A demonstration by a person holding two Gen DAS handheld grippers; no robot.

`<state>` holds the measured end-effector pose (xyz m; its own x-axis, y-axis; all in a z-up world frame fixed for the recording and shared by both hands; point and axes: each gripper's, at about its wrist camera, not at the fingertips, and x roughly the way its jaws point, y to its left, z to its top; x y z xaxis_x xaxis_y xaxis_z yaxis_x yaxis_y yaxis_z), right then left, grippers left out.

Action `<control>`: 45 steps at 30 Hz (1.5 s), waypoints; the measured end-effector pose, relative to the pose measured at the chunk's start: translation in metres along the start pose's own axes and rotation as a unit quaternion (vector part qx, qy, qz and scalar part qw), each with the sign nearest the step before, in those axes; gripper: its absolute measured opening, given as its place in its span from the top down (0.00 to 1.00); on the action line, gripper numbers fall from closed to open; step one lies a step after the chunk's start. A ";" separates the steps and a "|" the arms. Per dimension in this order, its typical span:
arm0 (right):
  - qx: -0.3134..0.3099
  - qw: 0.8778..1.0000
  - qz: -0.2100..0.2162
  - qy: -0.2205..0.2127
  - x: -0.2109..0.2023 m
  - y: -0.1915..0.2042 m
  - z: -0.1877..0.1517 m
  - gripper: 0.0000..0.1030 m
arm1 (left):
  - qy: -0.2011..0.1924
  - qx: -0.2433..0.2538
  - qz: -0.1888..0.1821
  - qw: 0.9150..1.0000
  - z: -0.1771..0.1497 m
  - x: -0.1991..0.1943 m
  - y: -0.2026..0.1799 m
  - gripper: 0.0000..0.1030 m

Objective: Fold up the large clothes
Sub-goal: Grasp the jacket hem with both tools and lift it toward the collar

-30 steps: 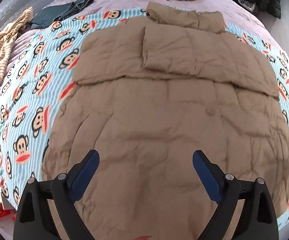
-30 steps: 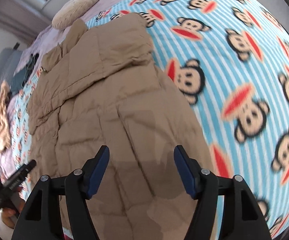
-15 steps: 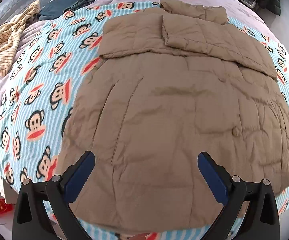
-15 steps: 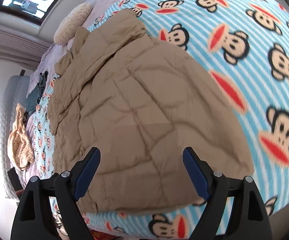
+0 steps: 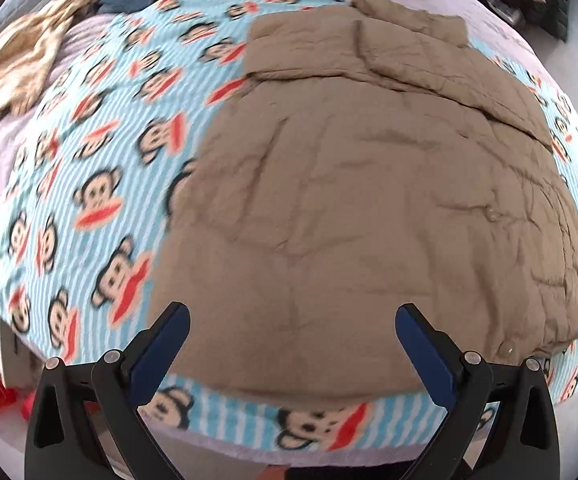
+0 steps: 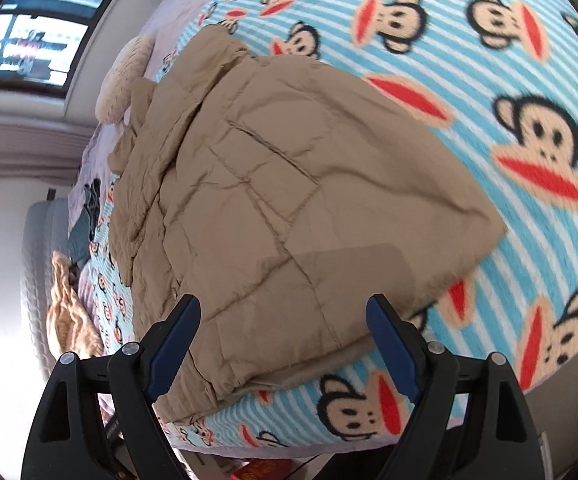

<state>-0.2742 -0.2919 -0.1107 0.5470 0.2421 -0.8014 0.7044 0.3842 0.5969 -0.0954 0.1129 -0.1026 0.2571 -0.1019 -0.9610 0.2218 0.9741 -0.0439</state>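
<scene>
Both grippers — left gripper [image 5: 292,334], right gripper [image 6: 283,328] — gape above coat [image 5: 369,200].

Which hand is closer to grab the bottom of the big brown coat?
Probably the right gripper: the brown coat has its bottom corner lying just ahead of its open fingers. The left gripper faces the hem's middle, with no corner nearby.

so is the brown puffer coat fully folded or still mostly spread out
Mostly spread: the coat lies flat on the monkey blanket, only its sleeves folded across.
</scene>
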 end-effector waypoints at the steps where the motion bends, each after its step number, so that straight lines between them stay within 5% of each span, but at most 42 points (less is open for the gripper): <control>1: 0.008 1.000 0.005 0.000 -0.001 -0.005 0.000 0.15 | 0.002 -0.009 0.001 1.000 -0.006 0.000 0.010 0.00; 4: 0.038 0.999 0.022 0.000 -0.004 -0.020 -0.002 0.15 | 0.014 -0.041 -0.007 0.999 -0.021 0.004 0.035 0.00; 7: 0.074 0.996 0.043 -0.002 -0.005 -0.037 -0.004 0.15 | 0.037 -0.085 -0.067 0.993 -0.034 0.012 0.057 0.00; 14: 0.130 0.990 0.062 0.010 0.009 -0.066 -0.008 0.15 | 0.077 -0.165 -0.198 0.963 -0.058 0.037 0.076 0.00; 25: 0.165 0.979 0.121 -0.003 0.028 -0.070 -0.004 0.15 | 0.070 -0.213 -0.254 0.941 -0.036 0.066 0.065 0.00; 29: 0.170 0.975 0.142 -0.008 0.029 -0.065 0.004 0.15 | 0.061 -0.206 -0.264 0.940 -0.026 0.063 0.058 0.02; 31: 0.164 0.975 0.147 -0.006 0.028 -0.059 0.008 0.15 | 0.061 -0.197 -0.265 0.942 -0.023 0.062 0.054 0.24; 34: 0.146 0.979 0.145 0.004 0.029 -0.051 0.014 0.15 | 0.064 -0.185 -0.262 0.945 -0.018 0.060 0.049 0.33; 39: 0.138 0.982 0.118 0.048 0.038 -0.045 0.027 0.16 | 0.060 -0.166 -0.242 0.954 -0.008 0.056 0.047 0.83; 40: 0.141 0.982 0.118 0.053 0.039 -0.045 0.028 0.19 | 0.057 -0.168 -0.241 0.954 -0.006 0.054 0.048 0.83; 41: 0.142 0.981 0.115 0.058 0.041 -0.044 0.031 0.35 | 0.051 -0.170 -0.243 0.954 -0.003 0.049 0.049 0.84; 42: 0.142 0.982 0.106 0.068 0.043 -0.042 0.035 0.62 | 0.046 -0.170 -0.243 0.954 -0.001 0.044 0.050 0.87; 44: 0.138 0.982 0.097 0.081 0.046 -0.038 0.043 0.88 | 0.033 -0.168 -0.243 0.955 0.008 0.032 0.050 0.87; 45: 0.132 0.983 0.101 0.083 0.046 -0.036 0.047 0.90 | 0.027 -0.169 -0.241 0.955 0.014 0.025 0.050 0.87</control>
<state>-0.2533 -0.3361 -0.1666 0.6220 0.4393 -0.6481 0.6939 0.0741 0.7162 -0.0650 0.1559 -0.1249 0.1511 -0.5532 -0.8192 -0.0164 0.8272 -0.5616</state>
